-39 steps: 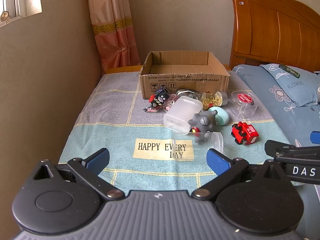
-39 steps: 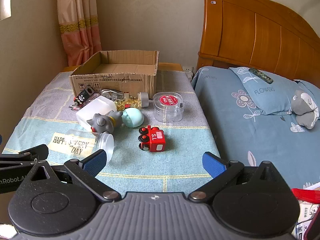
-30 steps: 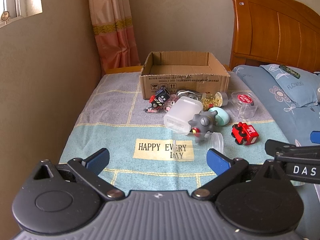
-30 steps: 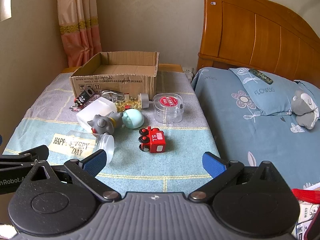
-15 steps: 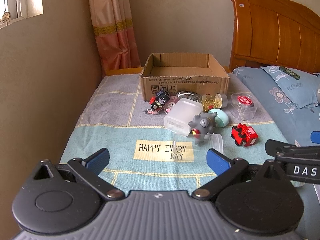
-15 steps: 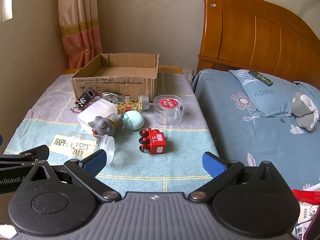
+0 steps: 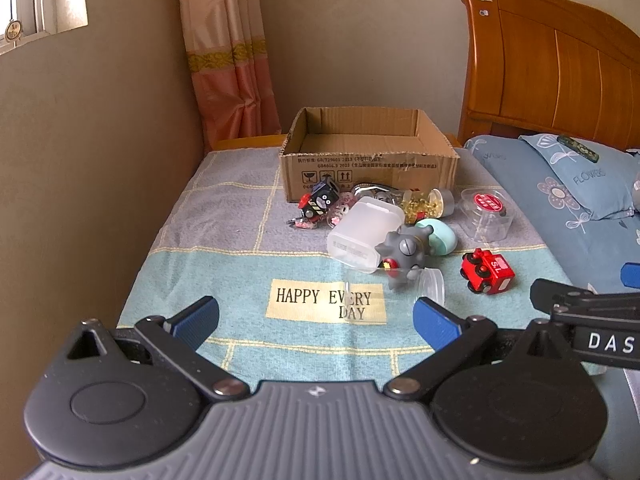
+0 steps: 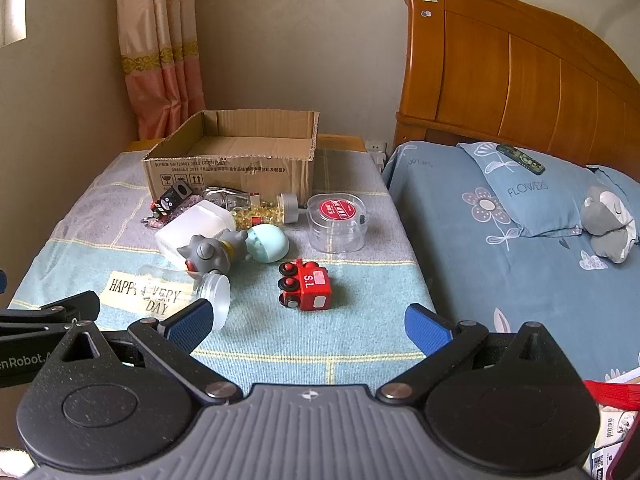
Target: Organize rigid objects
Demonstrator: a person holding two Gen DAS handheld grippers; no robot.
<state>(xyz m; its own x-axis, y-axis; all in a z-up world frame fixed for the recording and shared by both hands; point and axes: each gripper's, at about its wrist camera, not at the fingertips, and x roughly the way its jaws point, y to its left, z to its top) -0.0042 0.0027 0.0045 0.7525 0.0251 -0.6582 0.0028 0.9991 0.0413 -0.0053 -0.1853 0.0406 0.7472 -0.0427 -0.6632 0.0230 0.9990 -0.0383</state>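
Left tongs (image 7: 316,318) gape wide, empty, above the cloth-covered worktop (image 7: 224,272). Small rigid toys sit clustered before the empty brown cardboard box (image 7: 368,160). Right tongs (image 8: 307,322), equally open and empty, best straddle the nearby red toy train (image 8: 306,285) squarely.

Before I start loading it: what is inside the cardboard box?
The box looks empty: the right wrist view shows bare cardboard floor and inner walls. The strip of floor just behind the near wall is hidden in both views, so something small there cannot be ruled out.
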